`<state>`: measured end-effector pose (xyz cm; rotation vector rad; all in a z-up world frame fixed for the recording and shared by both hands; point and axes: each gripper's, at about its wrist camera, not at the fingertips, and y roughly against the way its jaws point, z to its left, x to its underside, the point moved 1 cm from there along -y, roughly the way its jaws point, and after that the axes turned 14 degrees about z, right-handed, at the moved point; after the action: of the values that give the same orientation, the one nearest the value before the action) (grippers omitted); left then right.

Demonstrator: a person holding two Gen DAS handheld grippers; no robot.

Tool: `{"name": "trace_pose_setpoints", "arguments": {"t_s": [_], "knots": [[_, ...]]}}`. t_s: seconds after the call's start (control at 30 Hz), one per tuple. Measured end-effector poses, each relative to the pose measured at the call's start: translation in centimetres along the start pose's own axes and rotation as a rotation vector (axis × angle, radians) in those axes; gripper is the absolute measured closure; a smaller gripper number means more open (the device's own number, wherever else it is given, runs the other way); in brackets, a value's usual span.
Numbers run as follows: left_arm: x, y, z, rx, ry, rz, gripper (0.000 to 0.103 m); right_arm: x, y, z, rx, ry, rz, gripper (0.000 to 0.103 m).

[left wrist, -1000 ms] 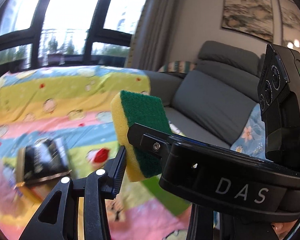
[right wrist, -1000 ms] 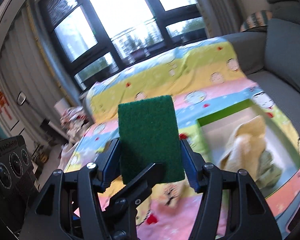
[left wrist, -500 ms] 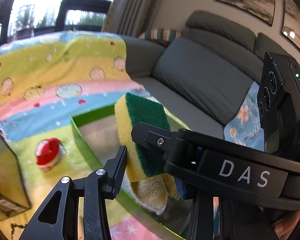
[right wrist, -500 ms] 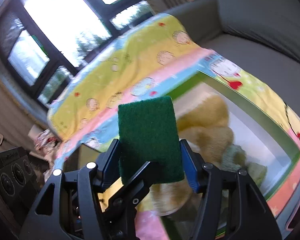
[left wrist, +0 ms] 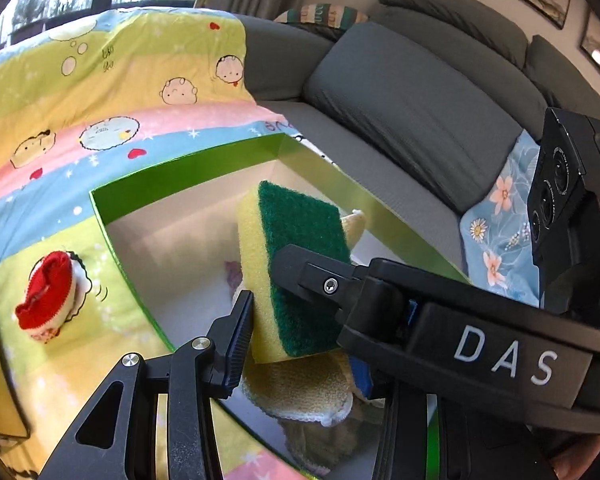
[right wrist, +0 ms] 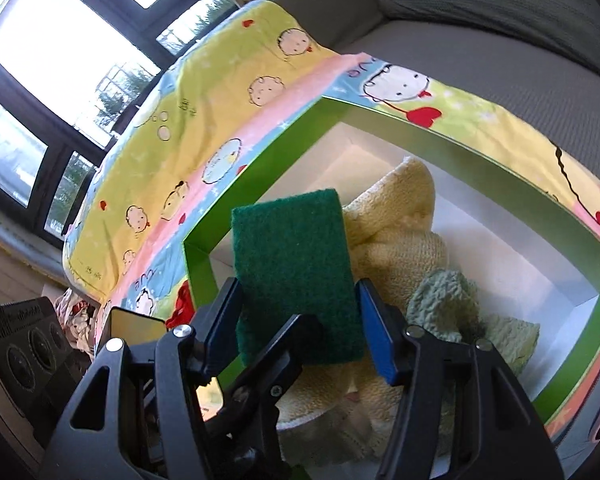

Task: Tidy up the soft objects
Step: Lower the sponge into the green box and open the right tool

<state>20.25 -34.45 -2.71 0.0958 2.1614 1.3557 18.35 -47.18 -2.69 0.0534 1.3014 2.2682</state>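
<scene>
Gripping one sponge [left wrist: 296, 276] from two directions, both grippers hang over the open green box [left wrist: 188, 178] that sits on the cartoon-print blanket [left wrist: 112, 92]. In the left wrist view the left gripper [left wrist: 268, 300] has its jaws narrow and pressed on the sponge's two broad faces: the ribbed finger on the yellow foam at about 8 o'clock of the sponge, the other finger on the dark green scouring face at 4 o'clock. The right gripper's body, lettered DAS, crosses that view at 4 o'clock.

In the right wrist view the right gripper [right wrist: 300, 320] brackets the same sponge [right wrist: 296, 276] across its width, black pad at 9 o'clock, blue pad at 3 o'clock, jaws at a middling spread and touching its edges; the green face points at the camera. The sponge stands upright, held above the box's white interior and not resting on anything.

Inside the green box [right wrist: 256, 184], a yellow towel [right wrist: 396, 224] lies bunched just behind and below the sponge, with a pale green cloth [right wrist: 448, 304] at 4 o'clock of it. Outside the box, on the blanket at 9 o'clock in the left wrist view, lies a small red and white knitted item [left wrist: 48, 300]. A grey sofa [left wrist: 412, 92] runs along 1 o'clock.
</scene>
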Motion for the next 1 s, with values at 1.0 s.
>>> {"name": "trace_pose_setpoints", "arguments": {"t_s": [1.0], "knots": [[3.6,9.2,0.8,-0.063,0.067,-0.1,0.037,1.3,4.9,0.3,0.084,0.063,-0.158,0.015]]}}
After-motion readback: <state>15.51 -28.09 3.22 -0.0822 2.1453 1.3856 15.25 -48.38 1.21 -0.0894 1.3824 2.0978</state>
